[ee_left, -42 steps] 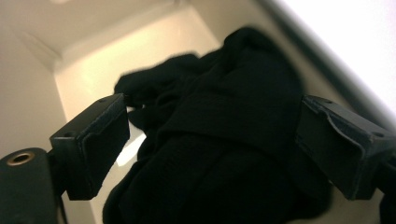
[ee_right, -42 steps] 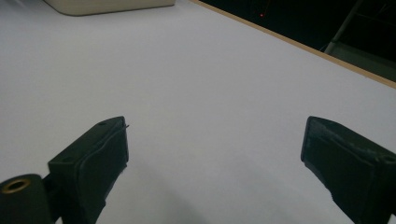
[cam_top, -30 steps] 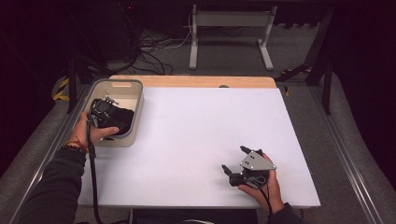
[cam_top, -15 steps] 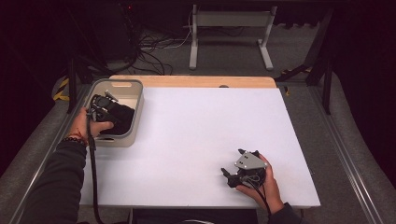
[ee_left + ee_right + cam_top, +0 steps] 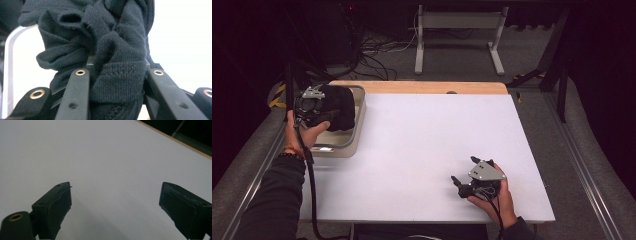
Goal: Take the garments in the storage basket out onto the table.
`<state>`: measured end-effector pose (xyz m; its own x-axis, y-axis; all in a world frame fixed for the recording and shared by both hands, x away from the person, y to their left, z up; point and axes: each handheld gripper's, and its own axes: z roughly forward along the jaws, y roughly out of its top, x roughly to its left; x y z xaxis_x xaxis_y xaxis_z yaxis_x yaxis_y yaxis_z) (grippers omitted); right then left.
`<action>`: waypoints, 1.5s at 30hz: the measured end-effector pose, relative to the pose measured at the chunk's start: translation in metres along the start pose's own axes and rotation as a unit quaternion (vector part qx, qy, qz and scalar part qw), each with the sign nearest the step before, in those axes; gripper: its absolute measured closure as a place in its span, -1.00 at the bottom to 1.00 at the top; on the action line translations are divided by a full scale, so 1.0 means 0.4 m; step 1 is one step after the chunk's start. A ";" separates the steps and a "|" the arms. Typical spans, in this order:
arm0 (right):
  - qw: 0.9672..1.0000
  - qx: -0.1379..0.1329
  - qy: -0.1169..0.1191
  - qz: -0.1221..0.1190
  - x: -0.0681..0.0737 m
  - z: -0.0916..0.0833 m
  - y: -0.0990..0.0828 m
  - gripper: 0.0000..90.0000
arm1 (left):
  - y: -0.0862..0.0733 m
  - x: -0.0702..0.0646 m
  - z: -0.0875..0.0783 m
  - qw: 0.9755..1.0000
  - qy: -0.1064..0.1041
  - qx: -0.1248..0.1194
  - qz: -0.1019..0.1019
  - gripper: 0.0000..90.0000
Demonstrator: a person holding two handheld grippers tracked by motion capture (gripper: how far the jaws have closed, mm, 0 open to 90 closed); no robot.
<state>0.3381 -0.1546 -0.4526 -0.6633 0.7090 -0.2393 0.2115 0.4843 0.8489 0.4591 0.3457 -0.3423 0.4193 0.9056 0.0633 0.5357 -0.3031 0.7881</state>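
Observation:
A bunched black cloth (image 5: 341, 107) hangs above the grey tray (image 5: 357, 127) at the table's far left. My left gripper (image 5: 328, 109) is shut on it; its jaws have just been closing with the fabric between them. In the left gripper view the cloth (image 5: 112, 45) bulges up between the two black jaws of the left gripper (image 5: 119, 73), with the tray's rim (image 5: 8, 65) behind it. My right gripper (image 5: 464, 171) rests in the person's hand near the table's front right. In its own view the right gripper (image 5: 115, 195) is open, with only the white table (image 5: 100, 150) between its jaws.
The white tabletop (image 5: 427, 140) stretches between the two hands, with a wooden strip (image 5: 422, 87) along its far edge. Beyond it, cables (image 5: 372, 60) and a metal stand (image 5: 457, 35) sit on the dark floor. Grey rails run down both sides.
The left gripper has closed on the black cloth in the tray and lifted it up above the tray. The right gripper has stayed where it was, open.

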 end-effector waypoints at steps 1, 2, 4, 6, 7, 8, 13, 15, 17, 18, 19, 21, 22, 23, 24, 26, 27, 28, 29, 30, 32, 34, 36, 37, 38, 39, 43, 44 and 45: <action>1.000 -0.007 -0.002 0.004 -0.004 -0.004 0.001 -0.75 | 0.003 -0.010 -0.002 1.000 -0.004 -0.011 0.001 0.50; 1.000 -0.014 -0.005 0.006 -0.007 -0.008 0.001 -0.75 | 0.006 -0.021 -0.003 1.000 -0.008 -0.026 0.004 0.50; 0.999 -0.029 -0.011 0.010 -0.015 -0.015 0.003 -0.75 | 0.010 -0.033 -0.005 0.999 -0.012 -0.038 0.007 0.50; 0.999 -0.040 -0.014 0.015 -0.023 -0.021 0.005 -0.75 | 0.023 -0.069 -0.003 0.997 -0.021 -0.067 0.025 0.50; 0.999 -0.043 -0.016 0.017 -0.025 -0.023 0.005 -0.75 | 0.028 -0.081 -0.002 0.997 -0.031 -0.073 0.026 0.50; 0.999 -0.047 -0.017 0.018 -0.027 -0.025 0.006 -0.75 | 0.033 -0.091 -0.001 0.996 -0.042 -0.080 0.029 0.50; 0.998 -0.053 -0.023 0.020 -0.040 -0.025 0.008 -0.76 | 0.057 -0.149 0.009 0.990 -0.078 -0.111 0.044 0.50; 0.998 -0.052 -0.029 0.020 -0.045 -0.023 0.011 -0.76 | 0.067 -0.177 0.015 0.988 -0.088 -0.114 0.056 0.50; 0.998 -0.058 -0.033 0.021 -0.050 -0.026 0.016 -0.76 | 0.077 -0.206 0.025 0.985 -0.104 -0.120 0.065 0.50; 0.997 -0.060 -0.034 0.022 -0.052 -0.027 0.018 -0.76 | 0.082 -0.219 0.030 0.984 -0.111 -0.124 0.070 0.50; 0.997 -0.061 -0.038 0.024 -0.054 -0.028 0.020 -0.76 | 0.087 -0.235 0.036 0.982 -0.122 -0.126 0.071 0.50; 0.996 -0.070 -0.046 0.033 -0.063 -0.033 0.028 -0.76 | 0.094 -0.265 0.048 0.978 -0.142 -0.129 0.081 0.50; 0.995 -0.073 -0.049 0.037 -0.067 -0.035 0.032 -0.76 | 0.096 -0.281 0.055 0.976 -0.150 -0.131 0.085 0.50; 0.995 -0.076 -0.054 0.039 -0.072 -0.037 0.038 -0.76 | 0.098 -0.296 0.062 0.974 -0.158 -0.132 0.091 0.50; 0.995 -0.076 -0.054 0.039 -0.072 -0.037 0.038 -0.76 | 0.098 -0.296 0.062 0.974 -0.158 -0.132 0.091 0.50; 0.994 -0.092 -0.049 0.039 -0.085 -0.042 0.064 -0.76 | 0.096 -0.350 0.093 0.968 -0.185 -0.127 0.108 0.50; 0.993 -0.097 -0.049 0.036 -0.088 -0.042 0.077 -0.76 | 0.096 -0.362 0.102 0.967 -0.190 -0.124 0.114 0.50; 0.993 -0.099 -0.047 0.033 -0.090 -0.041 0.085 -0.76 | 0.095 -0.378 0.114 0.965 -0.198 -0.119 0.120 0.50; 0.993 -0.100 -0.046 0.030 -0.092 -0.040 0.095 -0.76 | 0.092 -0.395 0.127 0.964 -0.206 -0.113 0.123 0.50; 0.993 -0.102 -0.048 0.030 -0.093 -0.038 0.104 -0.76 | 0.090 -0.411 0.141 0.963 -0.212 -0.108 0.129 0.49; 0.991 -0.108 -0.058 0.044 -0.101 -0.031 0.122 -0.75 | 0.083 -0.443 0.169 0.960 -0.223 -0.094 0.141 0.49; 0.989 -0.115 -0.048 0.073 -0.112 -0.017 0.139 -0.75 | 0.076 -0.470 0.194 0.958 -0.231 -0.084 0.148 0.48; 0.990 -0.113 -0.039 0.073 -0.115 -0.001 0.152 -0.75 | 0.069 -0.492 0.213 0.955 -0.242 -0.078 0.154 0.41; 0.991 -0.107 -0.042 0.064 -0.115 0.010 0.159 -0.75 | 0.067 -0.502 0.221 0.952 -0.252 -0.073 0.155 0.33; 0.992 -0.105 -0.041 0.057 -0.114 0.020 0.166 -0.75 | 0.064 -0.511 0.227 0.951 -0.258 -0.070 0.158 0.19; 0.992 -0.105 -0.042 0.053 -0.114 0.031 0.173 -0.75 | 0.063 -0.517 0.229 0.951 -0.253 -0.073 0.161 0.00; 0.990 -0.116 -0.038 0.066 -0.134 0.062 0.203 -0.70 | 0.065 -0.507 0.196 0.947 -0.264 -0.109 0.146 -0.55; 0.990 -0.119 -0.032 0.069 -0.142 0.068 0.212 -0.68 | 0.064 -0.499 0.182 0.946 -0.265 -0.119 0.147 -0.60; 0.990 -0.122 -0.028 0.071 -0.150 0.073 0.221 -0.64 | 0.061 -0.491 0.166 0.944 -0.266 -0.127 0.148 -0.63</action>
<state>0.4176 -0.1394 -0.3771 -0.5963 0.7923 -0.1293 0.1151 0.2437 0.9630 0.4387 0.1405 -0.3761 0.8676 0.4956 0.0409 0.1728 -0.3777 0.9097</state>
